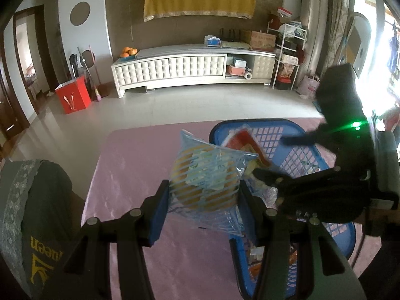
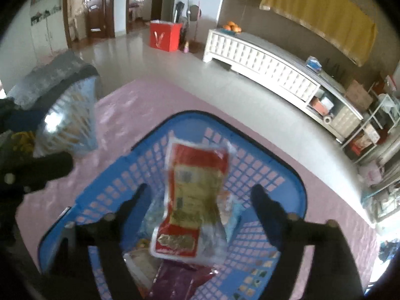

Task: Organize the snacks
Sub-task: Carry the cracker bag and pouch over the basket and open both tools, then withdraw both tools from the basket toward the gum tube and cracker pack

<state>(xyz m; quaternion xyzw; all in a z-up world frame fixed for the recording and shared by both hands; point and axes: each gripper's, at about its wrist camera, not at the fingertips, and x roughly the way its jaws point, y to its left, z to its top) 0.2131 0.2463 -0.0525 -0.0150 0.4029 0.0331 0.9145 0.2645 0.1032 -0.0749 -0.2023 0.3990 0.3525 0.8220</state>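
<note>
My left gripper (image 1: 202,197) is shut on a blue-striped clear snack bag (image 1: 205,175) with a round golden cake inside, held above the pink table beside the blue basket (image 1: 295,150). The same bag shows at the left of the right wrist view (image 2: 72,122). My right gripper (image 2: 200,200) is open over the basket (image 2: 275,182). A red and yellow snack packet (image 2: 192,200) is between and below its fingers, blurred, touching neither. Other packets, one purple (image 2: 180,280), lie in the basket bottom. The right gripper's body (image 1: 332,175) hangs over the basket in the left wrist view.
The pink table (image 1: 140,175) ends just beyond the basket. A dark chair back with yellow lettering (image 1: 37,225) stands at the table's left. Across the tiled floor are a white TV cabinet (image 1: 190,67), a red box (image 1: 73,96) and a shelf rack (image 1: 287,50).
</note>
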